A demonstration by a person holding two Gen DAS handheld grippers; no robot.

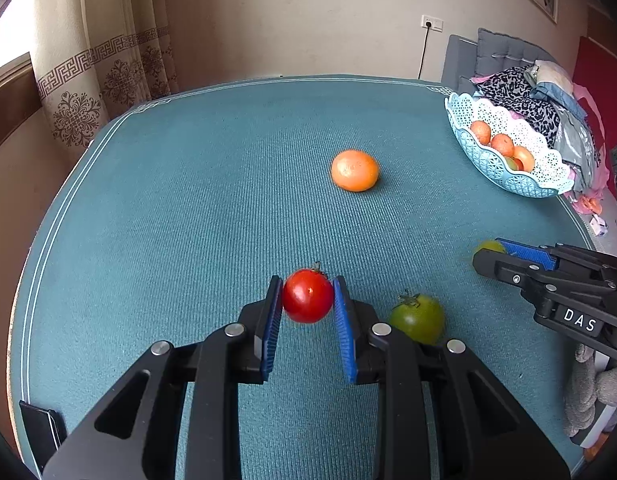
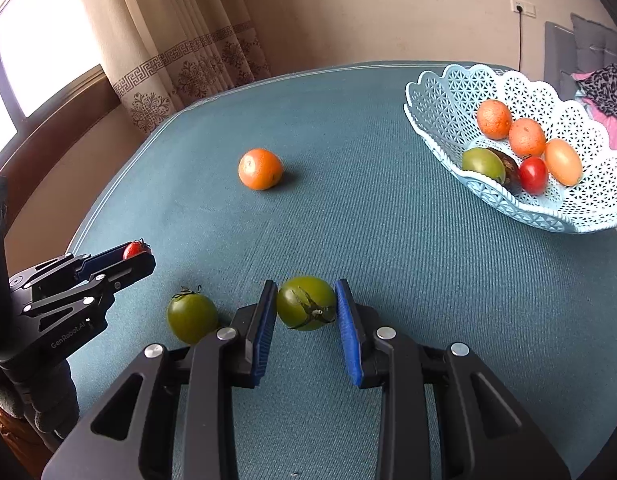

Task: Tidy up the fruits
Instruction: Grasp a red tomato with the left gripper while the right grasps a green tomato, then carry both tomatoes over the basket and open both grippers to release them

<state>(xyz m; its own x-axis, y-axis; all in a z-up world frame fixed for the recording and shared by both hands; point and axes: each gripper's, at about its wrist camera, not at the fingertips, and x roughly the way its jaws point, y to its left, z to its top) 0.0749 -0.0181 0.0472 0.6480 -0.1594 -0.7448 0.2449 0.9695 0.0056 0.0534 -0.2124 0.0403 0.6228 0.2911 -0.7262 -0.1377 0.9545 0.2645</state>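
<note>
My left gripper (image 1: pixel 307 300) clamps a red tomato (image 1: pixel 308 296), my right gripper (image 2: pixel 306 306) a green tomato (image 2: pixel 306 303), above the worktop (image 2: pixel 388 240).

A teal ribbed cloth-covered table (image 2: pixel 428 280) carries a round orange mandarin (image 2: pixel 260 169) well ahead of the tools, a green tomato (image 2: pixel 191 317) between them, and a pale-blue perforated plastic basket (image 2: pixel 440 120) far ahead, right.

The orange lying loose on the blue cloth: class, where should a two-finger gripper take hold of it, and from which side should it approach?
Grip the orange across its widest middle, coming from above and the near side. It is round, sits alone on the tablecloth, and nothing blocks either flank, so the pads can likely close evenly there.
</note>
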